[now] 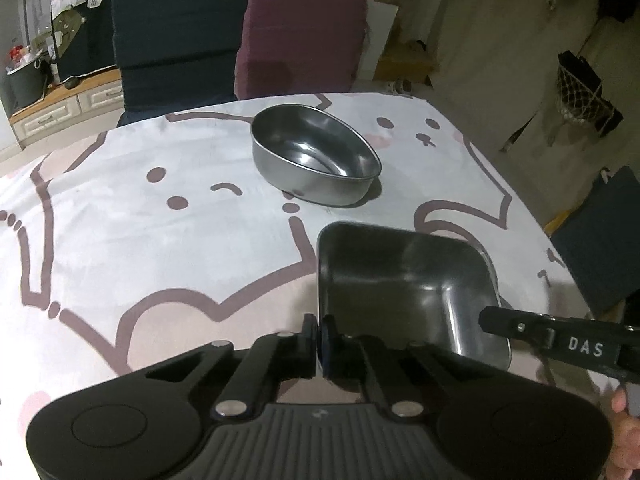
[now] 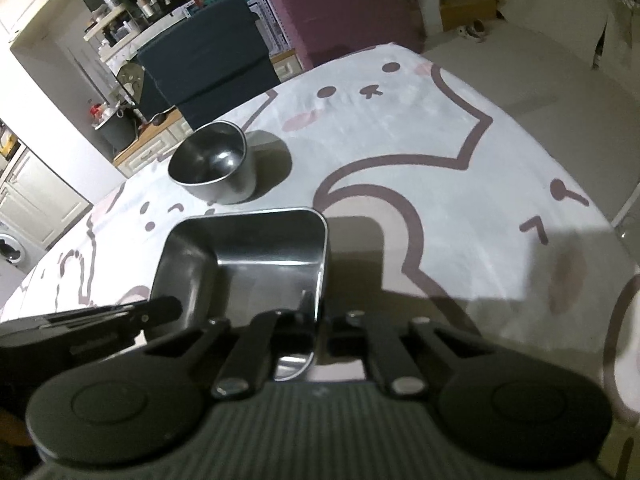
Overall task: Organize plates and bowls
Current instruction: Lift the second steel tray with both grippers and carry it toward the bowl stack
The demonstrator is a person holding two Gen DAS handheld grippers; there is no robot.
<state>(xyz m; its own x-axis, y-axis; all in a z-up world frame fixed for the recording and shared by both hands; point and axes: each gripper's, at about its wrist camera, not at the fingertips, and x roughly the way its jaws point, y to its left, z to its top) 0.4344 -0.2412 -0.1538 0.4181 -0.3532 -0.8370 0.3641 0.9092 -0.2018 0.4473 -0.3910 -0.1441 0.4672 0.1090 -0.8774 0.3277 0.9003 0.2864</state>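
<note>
A square steel bowl sits on the cat-print tablecloth; in the right wrist view it is just ahead. My left gripper is shut on the bowl's left wall. My right gripper is shut on the bowl's right wall; its body shows in the left wrist view. The left gripper's finger shows in the right wrist view. A rounded, drop-shaped steel bowl stands farther back, apart from the square one; it also shows in the right wrist view.
The table's far edge and right edge drop to the floor. A dark blue cushion and a maroon cushion stand behind the table. Cabinets and shelves are at the back left.
</note>
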